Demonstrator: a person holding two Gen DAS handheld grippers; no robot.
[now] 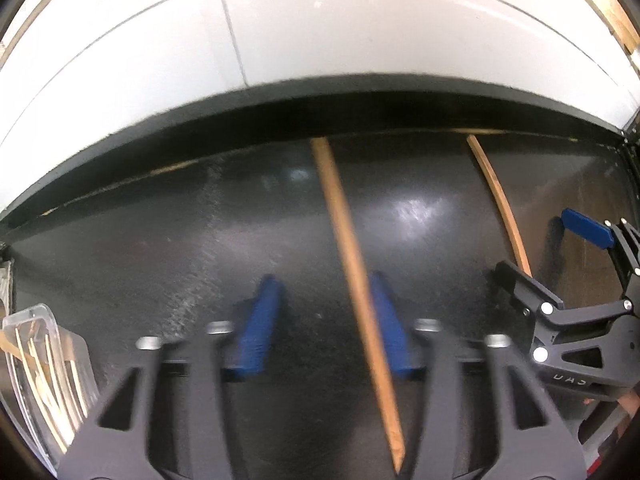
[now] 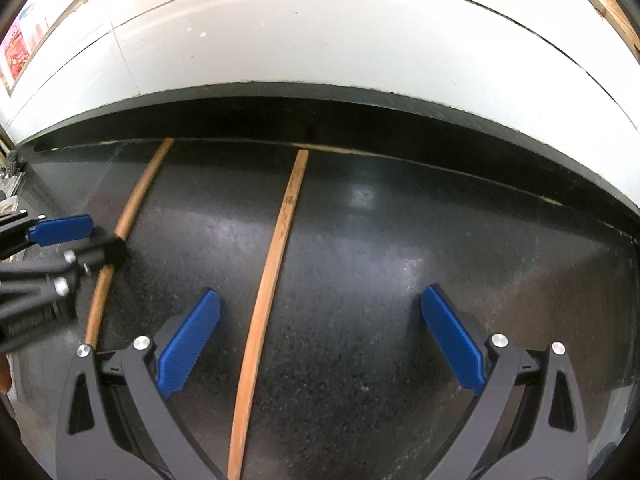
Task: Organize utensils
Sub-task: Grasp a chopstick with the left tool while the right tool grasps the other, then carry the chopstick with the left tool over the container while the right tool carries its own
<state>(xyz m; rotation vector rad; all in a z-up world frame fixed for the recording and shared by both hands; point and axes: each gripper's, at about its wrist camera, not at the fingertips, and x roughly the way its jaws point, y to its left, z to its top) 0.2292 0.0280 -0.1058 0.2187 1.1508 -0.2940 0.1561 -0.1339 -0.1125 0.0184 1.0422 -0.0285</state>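
Two wooden chopsticks lie on a black countertop (image 1: 160, 240), both running away from me toward the wall. One chopstick (image 1: 348, 248) lies between the blue pads of my left gripper (image 1: 324, 280), close against the right-hand pad, with a clear gap to the left-hand pad (image 1: 260, 320). The picture is blurred there. The other chopstick (image 2: 272, 264) lies between the widely spread pads of my right gripper (image 2: 320, 292), nearer the left pad and touched by neither. The left wrist view also shows this second chopstick (image 1: 500, 200), running into my right gripper (image 1: 534, 240).
A clear plastic container (image 1: 40, 360) holding several pale wooden utensils stands at the lower left of the left wrist view. A white tiled wall (image 1: 320, 40) rises behind a dark ledge at the back of the counter.
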